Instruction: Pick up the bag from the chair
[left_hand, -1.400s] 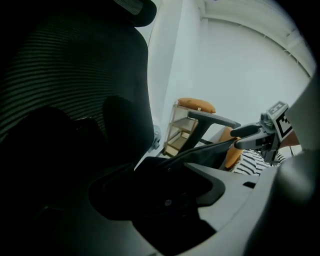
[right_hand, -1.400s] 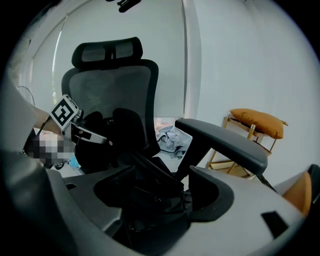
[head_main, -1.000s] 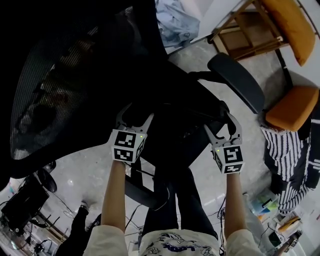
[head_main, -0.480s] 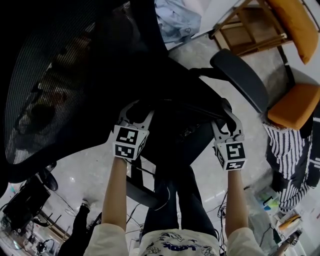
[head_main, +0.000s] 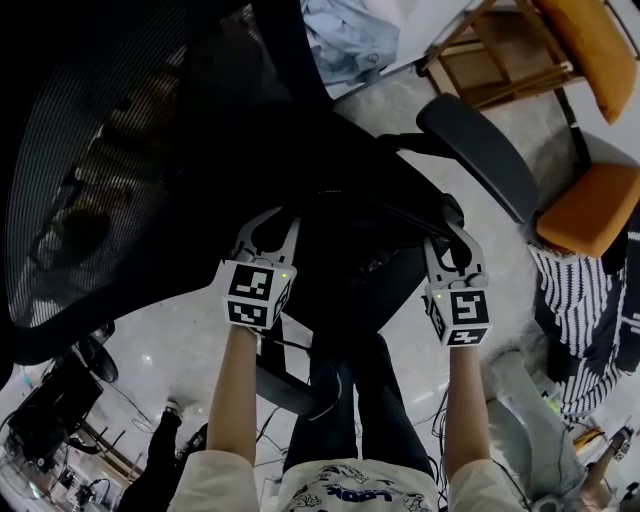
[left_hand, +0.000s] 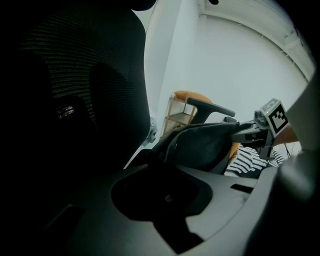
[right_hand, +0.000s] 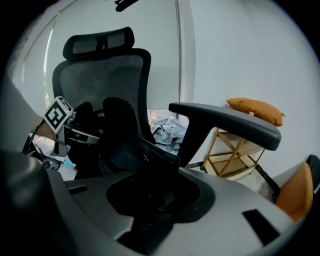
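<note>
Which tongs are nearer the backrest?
Left. The left tongs sit close beside the backrest; the right tongs are across the bag from it. Both have just been closing, bag between them.

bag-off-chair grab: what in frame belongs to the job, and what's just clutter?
Job:
- bag
- chair it sits on
- left tongs and right tongs, whose jaws have just been closing, one on each end of the bag

Lying about:
- blue clothes heap
- wooden rack
- orange cushion
- striped garment
</note>
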